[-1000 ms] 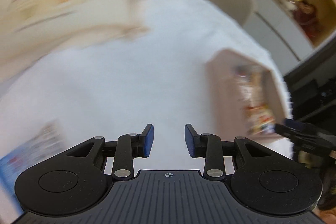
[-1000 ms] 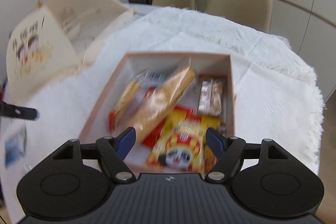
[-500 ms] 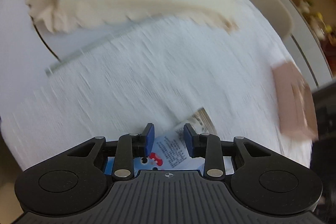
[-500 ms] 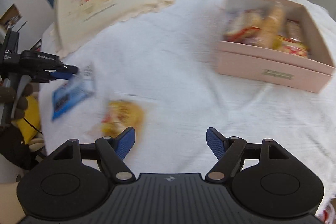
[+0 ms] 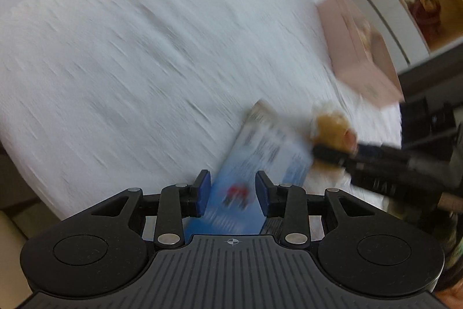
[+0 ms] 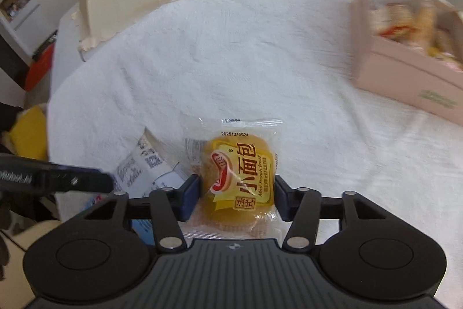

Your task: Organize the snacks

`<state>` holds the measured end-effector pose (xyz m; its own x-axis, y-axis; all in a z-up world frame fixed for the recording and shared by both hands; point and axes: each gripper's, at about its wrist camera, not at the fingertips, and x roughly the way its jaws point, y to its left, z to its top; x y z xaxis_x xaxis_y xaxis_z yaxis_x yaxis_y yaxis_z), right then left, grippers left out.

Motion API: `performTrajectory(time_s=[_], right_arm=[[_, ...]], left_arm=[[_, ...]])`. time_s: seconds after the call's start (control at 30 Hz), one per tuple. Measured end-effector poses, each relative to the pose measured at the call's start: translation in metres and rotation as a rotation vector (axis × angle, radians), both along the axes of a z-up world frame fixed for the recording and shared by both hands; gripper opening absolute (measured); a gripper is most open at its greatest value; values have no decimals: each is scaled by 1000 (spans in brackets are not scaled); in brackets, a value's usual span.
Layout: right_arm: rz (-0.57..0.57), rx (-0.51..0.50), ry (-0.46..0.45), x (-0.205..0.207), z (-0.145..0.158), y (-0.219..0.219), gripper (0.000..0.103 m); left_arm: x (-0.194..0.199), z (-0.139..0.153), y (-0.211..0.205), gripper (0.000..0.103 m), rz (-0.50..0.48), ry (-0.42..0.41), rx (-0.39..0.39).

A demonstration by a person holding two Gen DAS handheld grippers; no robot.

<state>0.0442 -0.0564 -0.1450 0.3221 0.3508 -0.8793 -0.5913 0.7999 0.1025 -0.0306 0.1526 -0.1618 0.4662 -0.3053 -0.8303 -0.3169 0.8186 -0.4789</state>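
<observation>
Two open-jawed grippers, left gripper (image 5: pixel 232 189) straddling blue snack packet (image 5: pixel 260 158), right gripper (image 6: pixel 236 195) straddling mini French bread packet (image 6: pixel 240 175), neither clamped

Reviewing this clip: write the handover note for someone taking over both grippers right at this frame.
Left gripper: open, fingers either side of the blue snack packet lying on the white tablecloth.
Right gripper: open, straddling the mini French bread pack, not clearly clamped.
Pink box: far right on the cloth, already holding several snacks.
Left to do: close on both packs, carry them to the box.
</observation>
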Motion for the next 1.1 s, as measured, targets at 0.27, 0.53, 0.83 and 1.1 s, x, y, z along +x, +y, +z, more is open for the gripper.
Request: performTrajectory(time_s=[0.27, 0.53, 0.83, 1.1], right_arm=[[-111, -102, -117, 13, 5, -79, 52], [-131, 29, -111, 31, -4, -131, 63], [-120, 52, -125, 34, -21, -158, 74], [-79, 42, -115, 42, -27, -158, 83]], left_arm=[[12, 24, -96, 38, -222, -85, 129], [26, 20, -175, 39, -391, -99, 351], [64, 24, -197, 39, -308, -99, 484], [70, 14, -210, 41, -306, -41, 510]])
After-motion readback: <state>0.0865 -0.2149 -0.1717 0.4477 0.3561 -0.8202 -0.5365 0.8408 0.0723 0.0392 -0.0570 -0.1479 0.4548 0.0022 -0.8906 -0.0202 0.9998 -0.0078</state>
